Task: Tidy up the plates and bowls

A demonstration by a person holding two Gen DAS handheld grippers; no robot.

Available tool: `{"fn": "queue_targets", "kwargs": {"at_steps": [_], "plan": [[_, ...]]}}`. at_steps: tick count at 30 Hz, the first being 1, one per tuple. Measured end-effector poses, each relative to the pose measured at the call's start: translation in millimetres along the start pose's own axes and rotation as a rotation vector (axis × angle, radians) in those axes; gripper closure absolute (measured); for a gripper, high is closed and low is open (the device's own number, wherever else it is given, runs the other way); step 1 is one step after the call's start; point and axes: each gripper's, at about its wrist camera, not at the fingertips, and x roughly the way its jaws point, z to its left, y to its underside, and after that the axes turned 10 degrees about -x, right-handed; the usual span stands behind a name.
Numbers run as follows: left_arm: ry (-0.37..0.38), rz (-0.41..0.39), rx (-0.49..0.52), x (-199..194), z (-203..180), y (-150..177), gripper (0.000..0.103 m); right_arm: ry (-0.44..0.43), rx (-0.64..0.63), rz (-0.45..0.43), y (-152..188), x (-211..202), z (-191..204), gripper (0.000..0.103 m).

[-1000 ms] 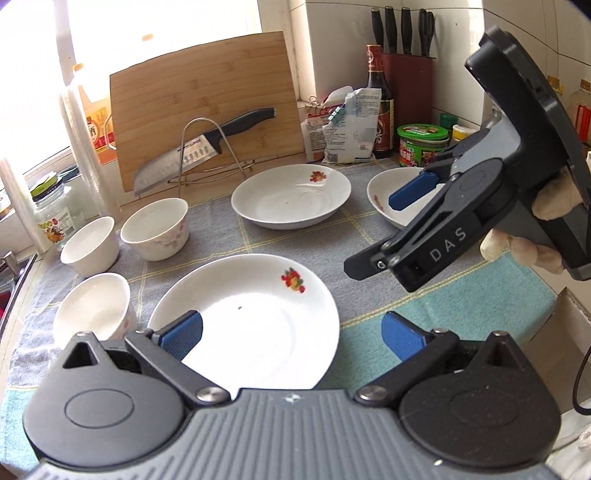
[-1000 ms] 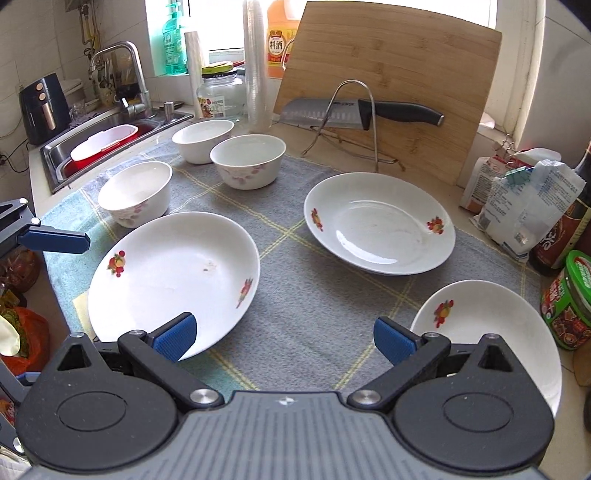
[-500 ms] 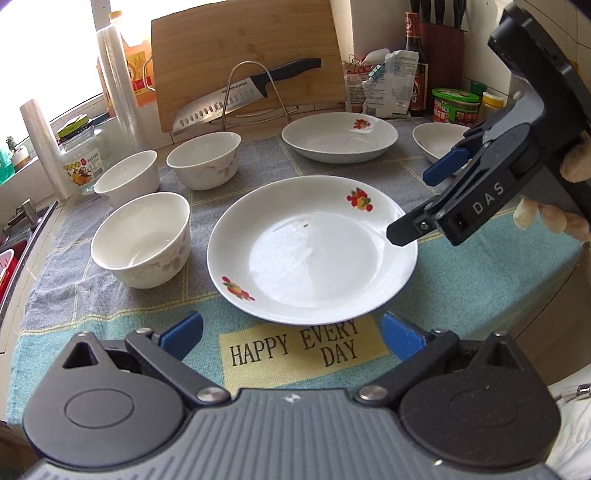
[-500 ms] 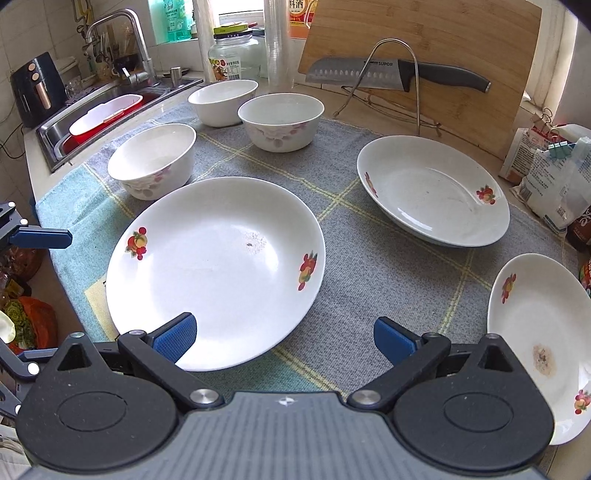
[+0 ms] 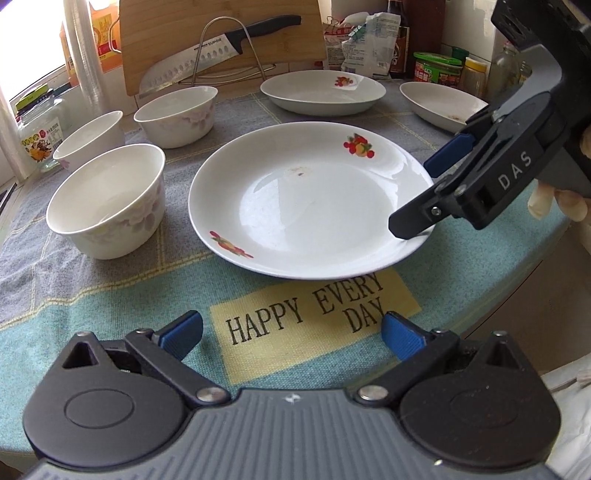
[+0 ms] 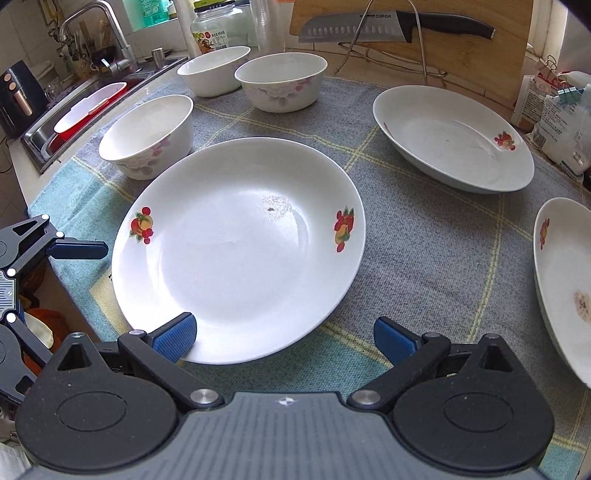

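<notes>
A white plate with fruit prints (image 5: 306,206) (image 6: 236,247) lies nearest on the towel (image 5: 92,314). My left gripper (image 5: 291,334) is open above the towel's lettered patch, just short of the plate's near rim. My right gripper (image 6: 284,334) (image 5: 424,188) is open at the plate's right rim, its left pad over the edge. Three white bowls (image 5: 107,210) (image 5: 88,140) (image 5: 175,114) stand left of the plate. Two more plates (image 5: 323,90) (image 5: 439,103) lie behind it.
A knife (image 5: 218,48) rests on a wire rack against a wooden cutting board (image 5: 166,29) at the back. Jars (image 5: 437,68) and food packets (image 5: 369,40) stand at the back right. A sink (image 6: 85,110) lies beyond the bowls. The counter drops off at the towel's front edge.
Both grippers have dropped lower. The left one has drawn back to the towel's front edge. The right one has closed in on the near plate's rim. Both stay open.
</notes>
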Motion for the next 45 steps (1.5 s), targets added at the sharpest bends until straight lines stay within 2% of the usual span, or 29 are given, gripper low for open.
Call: {"fn": "queue_targets", "kwargs": {"at_steps": [4,11,19,27,39,45], "plan": [[0.042,-0.004,-0.012,4.6,8.0,-3.1,0.001,0.007,0.044,0.015,-0.7,4.4,1.0,0.000],[0.085,-0.044,0.030,11.2,12.0,-7.4,0.000,0.013,0.075,0.022,-4.0,9.3,7.4,0.000],[0.109,-0.099,0.039,12.7,14.1,-4.9,0.000,0.033,0.043,0.032,-12.5,17.7,13.0,0.000],[0.102,-0.130,0.023,13.1,13.1,-3.7,0.000,0.045,-0.041,0.046,-25.6,29.6,15.8,0.000],[0.133,-0.120,0.062,18.7,15.0,-11.7,0.000,0.022,-0.089,0.055,-30.4,31.3,12.8,0.000],[0.165,-0.117,0.096,21.4,17.6,-15.2,0.000,-0.018,-0.062,0.035,-41.0,34.8,1.3,0.000]]}}
